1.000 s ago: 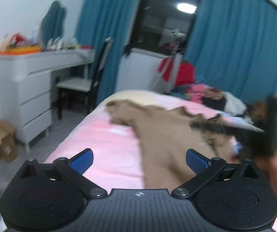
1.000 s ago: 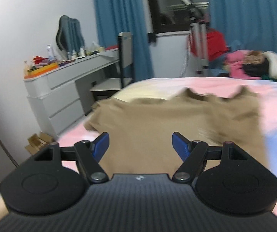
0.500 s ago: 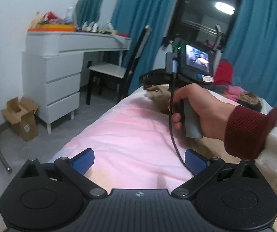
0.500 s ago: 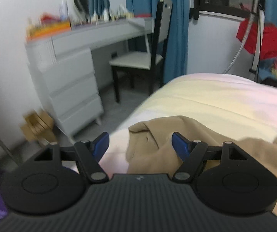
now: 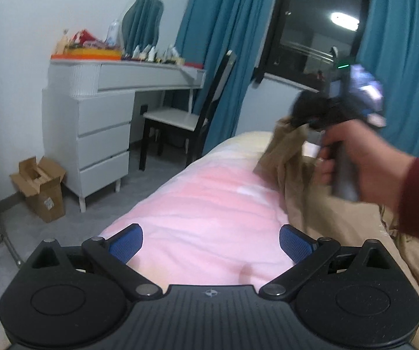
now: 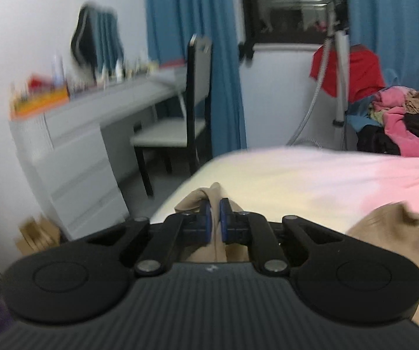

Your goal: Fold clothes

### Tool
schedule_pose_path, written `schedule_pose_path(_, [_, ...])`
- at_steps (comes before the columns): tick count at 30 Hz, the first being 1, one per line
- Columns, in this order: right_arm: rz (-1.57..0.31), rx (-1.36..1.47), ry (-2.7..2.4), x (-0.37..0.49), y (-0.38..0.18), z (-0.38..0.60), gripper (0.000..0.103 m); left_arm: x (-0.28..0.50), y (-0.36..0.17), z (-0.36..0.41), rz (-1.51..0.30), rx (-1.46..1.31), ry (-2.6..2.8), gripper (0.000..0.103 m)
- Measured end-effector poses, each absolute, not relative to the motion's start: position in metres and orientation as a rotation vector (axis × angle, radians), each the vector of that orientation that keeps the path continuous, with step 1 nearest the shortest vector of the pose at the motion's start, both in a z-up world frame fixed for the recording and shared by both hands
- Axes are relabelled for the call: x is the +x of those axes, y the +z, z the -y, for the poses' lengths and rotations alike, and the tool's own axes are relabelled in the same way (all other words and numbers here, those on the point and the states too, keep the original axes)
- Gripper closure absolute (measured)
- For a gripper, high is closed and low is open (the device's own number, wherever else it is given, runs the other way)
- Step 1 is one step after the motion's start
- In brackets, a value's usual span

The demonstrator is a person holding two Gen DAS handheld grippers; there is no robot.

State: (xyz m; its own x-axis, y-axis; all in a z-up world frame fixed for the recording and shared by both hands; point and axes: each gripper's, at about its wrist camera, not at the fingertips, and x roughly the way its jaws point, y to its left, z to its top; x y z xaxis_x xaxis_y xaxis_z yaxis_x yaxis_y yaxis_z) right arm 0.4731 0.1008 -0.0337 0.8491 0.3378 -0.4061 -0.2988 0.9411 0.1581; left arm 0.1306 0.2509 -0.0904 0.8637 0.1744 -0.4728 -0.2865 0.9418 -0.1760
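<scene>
Tan garment (image 6: 215, 195) pinched at one edge between my right gripper's (image 6: 214, 218) just-closed jaws, lifted above the pink bed (image 5: 209, 204); my left gripper (image 5: 209, 243) hangs open over bare bedding.

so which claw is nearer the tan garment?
Right. The right claw is clamped on a fold of the tan garment; the left claw is open over bare pink bedding, beside it.
</scene>
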Motion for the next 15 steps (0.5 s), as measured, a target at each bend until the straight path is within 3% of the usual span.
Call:
schedule_pose_path(7, [-0.37, 0.333, 0.246, 0.45, -0.005, 0.041, 0.098, 0.116, -0.076, -0.212, -0.426, -0.253, 0.148, 0.002])
schedule_pose_path(15, [-0.494, 0.536, 0.056, 0.442, -0.091, 0.168, 0.098, 0.129, -0.092, -0.149, -0.483, -0.143, 0.041, 0.002])
